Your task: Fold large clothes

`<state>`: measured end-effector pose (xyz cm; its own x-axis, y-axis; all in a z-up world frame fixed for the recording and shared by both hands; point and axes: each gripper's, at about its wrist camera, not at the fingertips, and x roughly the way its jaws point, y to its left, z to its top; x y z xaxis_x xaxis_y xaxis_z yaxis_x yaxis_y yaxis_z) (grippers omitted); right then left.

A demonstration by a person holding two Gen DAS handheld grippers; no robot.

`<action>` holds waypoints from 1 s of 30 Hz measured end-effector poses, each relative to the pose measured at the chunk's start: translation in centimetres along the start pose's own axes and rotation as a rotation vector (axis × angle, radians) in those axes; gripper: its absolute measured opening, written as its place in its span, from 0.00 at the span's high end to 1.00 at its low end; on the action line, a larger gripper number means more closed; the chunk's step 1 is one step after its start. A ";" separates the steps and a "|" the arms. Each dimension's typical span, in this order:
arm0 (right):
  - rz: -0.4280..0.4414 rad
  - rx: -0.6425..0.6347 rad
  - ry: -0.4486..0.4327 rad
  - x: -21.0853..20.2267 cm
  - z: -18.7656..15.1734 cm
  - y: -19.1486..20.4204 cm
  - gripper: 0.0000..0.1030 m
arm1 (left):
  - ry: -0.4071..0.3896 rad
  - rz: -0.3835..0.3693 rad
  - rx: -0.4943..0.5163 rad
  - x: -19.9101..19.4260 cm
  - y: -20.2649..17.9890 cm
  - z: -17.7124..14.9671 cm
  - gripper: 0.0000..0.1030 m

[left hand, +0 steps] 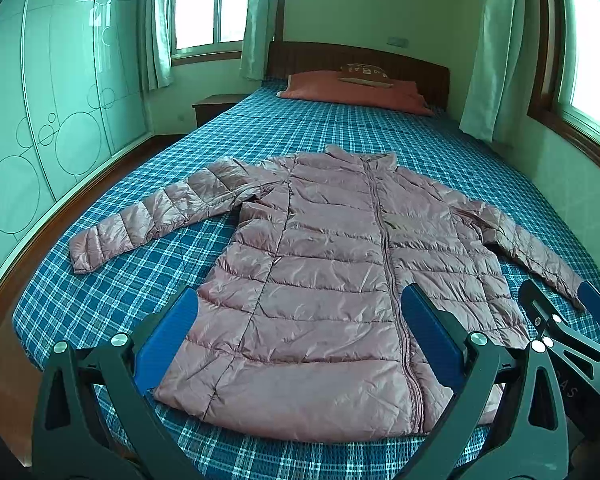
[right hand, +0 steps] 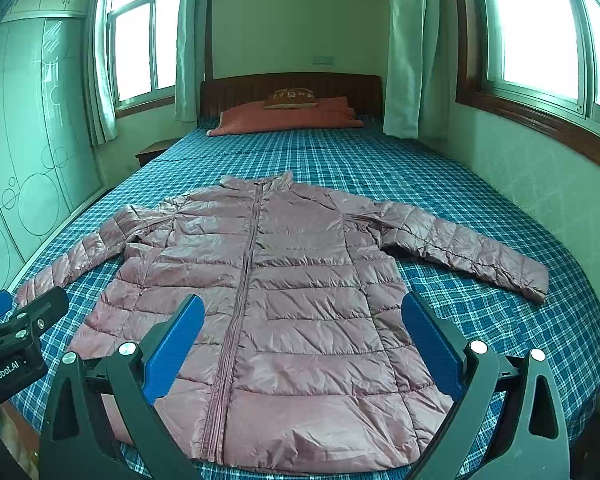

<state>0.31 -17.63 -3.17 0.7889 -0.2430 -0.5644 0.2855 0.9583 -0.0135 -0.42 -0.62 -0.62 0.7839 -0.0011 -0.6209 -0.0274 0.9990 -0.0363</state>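
A pink quilted puffer jacket [left hand: 320,280] lies flat and zipped on the bed, collar away from me, both sleeves spread out to the sides. It also shows in the right wrist view [right hand: 292,300]. My left gripper [left hand: 300,320] is open and empty, held above the jacket's lower half near the hem. My right gripper [right hand: 304,324] is open and empty, above the hem to the right of the left one. The right gripper also shows at the right edge of the left wrist view [left hand: 568,312], over the right cuff. The left gripper shows at the left edge of the right wrist view [right hand: 20,320].
The bed has a blue plaid sheet [left hand: 300,128], with a red pillow [left hand: 356,92] and wooden headboard [left hand: 356,60] at the far end. A wardrobe [left hand: 40,100] stands on the left, a nightstand [left hand: 216,106] by the headboard. A wall with windows [right hand: 540,40] runs along the right.
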 end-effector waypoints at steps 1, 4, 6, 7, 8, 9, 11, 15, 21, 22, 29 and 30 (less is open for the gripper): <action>0.000 0.000 -0.001 0.0 0.0 0.0 0.05 | 0.000 0.001 0.000 0.0 0.0 0.0 0.02; 0.001 0.002 -0.004 0.0 0.0 0.0 0.05 | 0.000 0.000 0.001 0.0 0.0 0.0 0.02; 0.001 0.002 -0.003 0.0 0.0 -0.1 0.05 | 0.002 -0.001 0.001 0.0 0.0 0.1 0.02; 0.001 0.002 -0.002 0.0 0.0 -0.1 0.05 | 0.002 -0.001 0.001 0.0 0.0 0.1 0.02; 0.001 0.002 -0.002 0.0 0.0 -0.1 0.05 | 0.002 -0.001 0.000 0.0 0.0 0.0 0.02; 0.001 0.002 -0.002 0.0 0.0 -0.1 0.05 | 0.002 -0.002 0.000 0.0 0.1 0.0 0.02; 0.000 0.002 -0.003 0.0 0.0 -0.1 0.05 | 0.001 -0.001 0.001 0.0 0.0 0.0 0.02; 0.001 0.003 -0.002 0.0 0.0 -0.1 0.05 | 0.002 -0.001 0.002 0.0 0.0 0.0 0.02; 0.003 0.000 -0.001 0.0 0.0 -0.2 0.05 | 0.003 0.000 0.001 0.0 0.0 0.0 0.02; 0.002 0.001 -0.001 0.1 0.0 -0.2 0.05 | 0.002 -0.001 0.001 0.0 0.0 0.1 0.02; 0.002 0.005 0.001 0.2 -0.1 -0.3 0.05 | 0.011 0.001 -0.007 0.7 0.2 0.0 0.02; 0.002 0.006 0.002 0.4 -0.1 -0.3 0.05 | 0.012 0.001 -0.008 1.0 0.3 0.1 0.02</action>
<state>0.48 -17.99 -3.47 0.7882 -0.2410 -0.5663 0.2876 0.9577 -0.0073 0.40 -0.35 -1.18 0.7761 -0.0003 -0.6306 -0.0333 0.9986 -0.0414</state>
